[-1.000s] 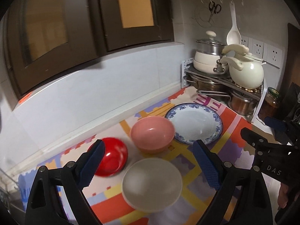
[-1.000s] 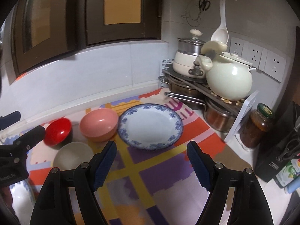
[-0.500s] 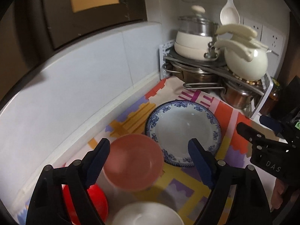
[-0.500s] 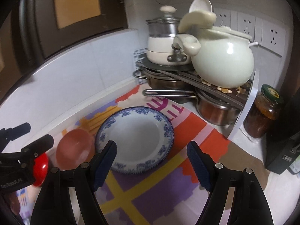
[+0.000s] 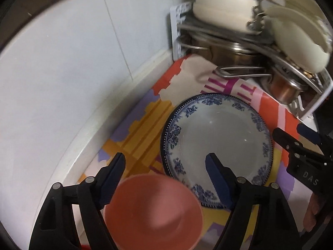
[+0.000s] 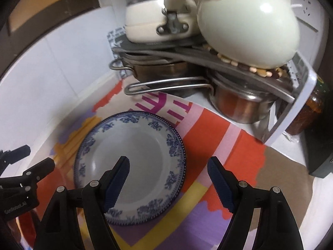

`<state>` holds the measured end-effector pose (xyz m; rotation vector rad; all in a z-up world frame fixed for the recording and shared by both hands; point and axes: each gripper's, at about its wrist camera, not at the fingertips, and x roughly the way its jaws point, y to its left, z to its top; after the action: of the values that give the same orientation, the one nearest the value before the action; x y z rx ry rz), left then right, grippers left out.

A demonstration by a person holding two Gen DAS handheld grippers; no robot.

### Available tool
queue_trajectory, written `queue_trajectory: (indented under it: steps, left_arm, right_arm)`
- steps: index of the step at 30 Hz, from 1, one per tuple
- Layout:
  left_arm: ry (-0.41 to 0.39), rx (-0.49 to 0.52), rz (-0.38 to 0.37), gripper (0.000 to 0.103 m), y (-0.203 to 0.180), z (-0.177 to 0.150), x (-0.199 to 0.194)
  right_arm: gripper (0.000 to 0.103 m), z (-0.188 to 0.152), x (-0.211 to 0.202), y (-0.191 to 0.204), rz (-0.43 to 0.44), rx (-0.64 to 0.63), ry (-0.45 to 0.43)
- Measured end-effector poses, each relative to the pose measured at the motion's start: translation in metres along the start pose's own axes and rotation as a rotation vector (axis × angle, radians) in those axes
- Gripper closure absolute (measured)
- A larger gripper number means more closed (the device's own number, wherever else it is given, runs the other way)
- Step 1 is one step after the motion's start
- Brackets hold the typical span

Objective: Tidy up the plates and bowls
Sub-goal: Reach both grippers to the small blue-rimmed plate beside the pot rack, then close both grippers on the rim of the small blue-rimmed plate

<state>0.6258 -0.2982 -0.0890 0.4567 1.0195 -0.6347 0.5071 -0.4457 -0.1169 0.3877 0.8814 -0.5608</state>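
A white plate with a blue floral rim (image 5: 216,137) (image 6: 133,156) lies flat on the coloured mat. A pink bowl (image 5: 153,210) sits just in front of it, touching or overlapping its near-left rim. My left gripper (image 5: 165,162) hovers over the plate's left rim and the pink bowl's far edge; its jaws are closing, with nothing pressed between the pads. My right gripper (image 6: 168,163) stands open above the plate's right rim, one finger over the plate and the other over the mat. Each gripper shows in the other's view: the right gripper (image 5: 289,130), the left gripper (image 6: 37,156).
A white rack (image 6: 291,114) behind the plate holds steel pots, a cream pot and a cream kettle (image 6: 249,27). A long pot handle (image 6: 166,83) juts toward the plate. A jar (image 6: 308,112) stands beside the rack. The tiled wall (image 5: 62,73) runs along the left.
Both grippers came forward and down toward the plate, which now fills the views. The red and white bowls dropped out of sight. The left jaws narrowed.
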Motion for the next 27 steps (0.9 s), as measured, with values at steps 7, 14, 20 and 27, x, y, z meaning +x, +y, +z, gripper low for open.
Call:
queue_trajectory:
  steps: [7,14,20,27]
  left_arm:
    - [0.117,-0.001,-0.054,0.034,-0.002,0.018,0.047]
    - [0.173,-0.004,-0.065,0.041,-0.003,0.022,0.070]
    - [0.216,-0.006,-0.070,0.045,-0.005,0.021,0.084]
    - [0.231,-0.028,-0.088,0.052,-0.005,0.026,0.092]
  right_arm:
    - [0.025,0.008,0.037,-0.002,-0.021,0.056,0.089]
    - [0.030,0.006,0.065,-0.008,-0.032,0.094,0.178]
    - [0.037,0.003,0.077,-0.011,-0.040,0.094,0.207]
    - [0.047,0.001,0.087,-0.008,-0.014,0.101,0.247]
